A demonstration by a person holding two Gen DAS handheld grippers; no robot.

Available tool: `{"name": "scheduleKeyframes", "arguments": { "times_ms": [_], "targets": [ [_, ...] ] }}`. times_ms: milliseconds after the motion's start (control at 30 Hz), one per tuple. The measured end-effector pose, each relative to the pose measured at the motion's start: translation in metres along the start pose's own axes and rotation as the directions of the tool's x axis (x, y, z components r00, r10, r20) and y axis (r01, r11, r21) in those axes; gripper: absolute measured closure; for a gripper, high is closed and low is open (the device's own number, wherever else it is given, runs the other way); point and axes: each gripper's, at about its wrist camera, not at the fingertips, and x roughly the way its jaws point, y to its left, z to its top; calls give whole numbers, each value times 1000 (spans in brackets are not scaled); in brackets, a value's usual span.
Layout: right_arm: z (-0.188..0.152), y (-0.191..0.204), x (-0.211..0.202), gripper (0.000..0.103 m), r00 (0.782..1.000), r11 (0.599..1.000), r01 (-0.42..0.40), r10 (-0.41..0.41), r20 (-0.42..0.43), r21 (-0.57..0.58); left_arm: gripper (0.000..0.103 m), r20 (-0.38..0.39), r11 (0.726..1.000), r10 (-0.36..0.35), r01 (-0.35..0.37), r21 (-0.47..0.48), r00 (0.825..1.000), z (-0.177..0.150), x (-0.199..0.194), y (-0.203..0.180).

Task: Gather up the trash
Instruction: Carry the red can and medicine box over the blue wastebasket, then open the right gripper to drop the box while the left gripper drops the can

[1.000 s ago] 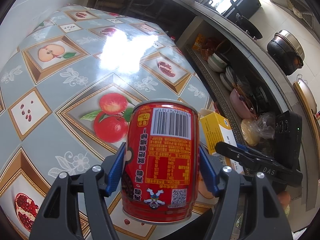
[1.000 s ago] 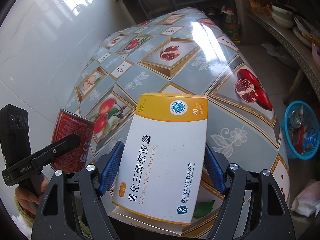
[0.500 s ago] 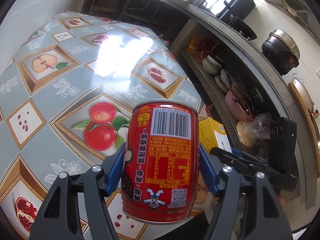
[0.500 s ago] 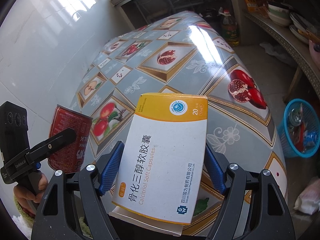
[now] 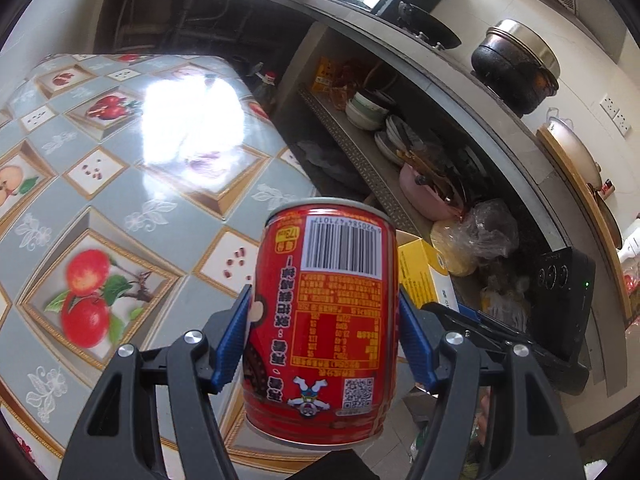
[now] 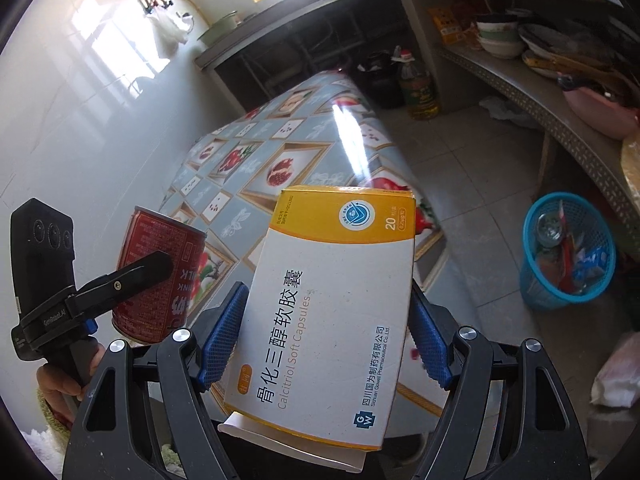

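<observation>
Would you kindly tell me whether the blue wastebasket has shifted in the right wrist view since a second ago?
Yes. The blue wastebasket sits lower and further left in frame; the camera swung toward it, away from the table.

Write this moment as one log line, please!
left gripper: shut on red can | right gripper: shut on medicine box | blue basket: on floor

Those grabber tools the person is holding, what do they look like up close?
Each gripper, left and right, is a dark grey plastic frame with silver screws and two blue textured pads. Seen from the side, the left one carries a black box with three round lenses and small white lettering.
</observation>
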Motion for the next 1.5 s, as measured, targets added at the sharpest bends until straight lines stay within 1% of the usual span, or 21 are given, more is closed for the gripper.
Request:
{"name": "scheduleKeyframes", "arguments": {
  "times_ms": [133,233,300,433,533,600,733,800,900,1100,1200,1267,1333,1400,1500],
  "targets": [
    [-3,-33,-22,30,998,997,43,-46,45,63,37,-43,998,-56,58,40,998,12,28,-34],
    [-10,-63,-41,30,991,988,99,-109,75,122,37,-81,992,-98,104,72,992,19,52,-60],
    [-18,-88,-55,30,983,975,141,-158,89,175,37,-114,987,-130,139,82,985,25,70,-78],
    [-43,-140,-75,30,966,932,211,-244,81,295,37,-180,974,-178,199,107,968,36,108,-114],
    [-62,-179,-78,30,952,884,265,-303,41,386,37,-242,969,-195,225,104,951,44,143,-138],
    [-72,-202,-77,30,946,854,285,-324,16,435,37,-287,967,-197,235,102,937,47,169,-151],
    [-78,-236,-64,30,940,812,299,-341,-8,501,37,-367,969,-165,219,110,915,47,224,-175],
    [-78,-249,-53,30,935,798,315,-354,-24,513,37,-410,972,-152,211,103,899,48,253,-183],
    [-73,-269,-35,30,926,789,344,-375,-44,509,37,-464,974,-134,203,102,875,48,292,-195],
    [-49,-301,6,30,907,780,389,-419,-52,490,37,-530,980,-87,166,105,844,49,370,-212],
    [-30,-318,27,30,886,765,421,-462,-41,487,37,-552,988,-62,130,85,832,50,404,-213],
    [-16,-333,43,26,863,739,452,-503,-36,500,37,-559,994,-47,93,55,828,50,423,-206],
    [-9,-348,58,24,848,721,465,-529,-26,514,37,-563,998,-30,59,33,826,50,436,-199],
    [-5,-364,77,23,828,687,499,-557,-57,528,37,-573,1000,-26,29,-3,819,48,449,-190],
    [-8,-376,91,22,819,671,511,-570,-68,537,37,-583,999,-21,2,-33,812,47,460,-177]
  ]
}}
